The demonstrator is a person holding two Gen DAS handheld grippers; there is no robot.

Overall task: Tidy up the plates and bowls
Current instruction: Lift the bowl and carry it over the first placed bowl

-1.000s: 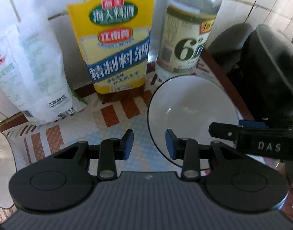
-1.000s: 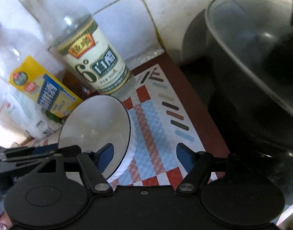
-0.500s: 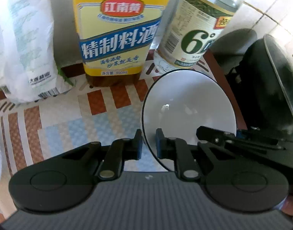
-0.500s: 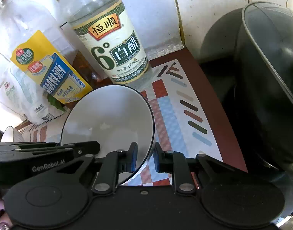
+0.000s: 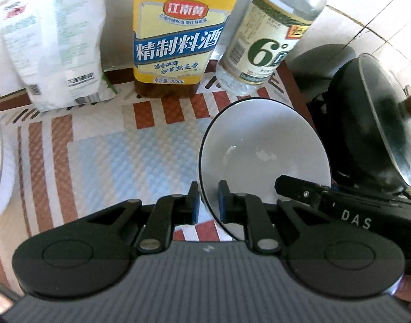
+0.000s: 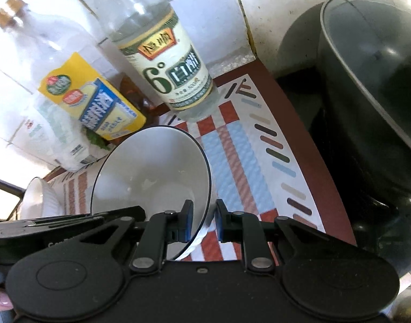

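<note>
Left wrist view: two bottles stood at the tiled wall, a yellow-labelled bottle reading "精制料酒" and "800ml", and a clear bottle marked "6°". One white bowl, dark-rimmed and glossy, hung tilted above the patterned mat. The left gripper pinched its near rim.

Right wrist view: the same two bottles showed. The right gripper pinched the bowl's opposite rim.
</note>
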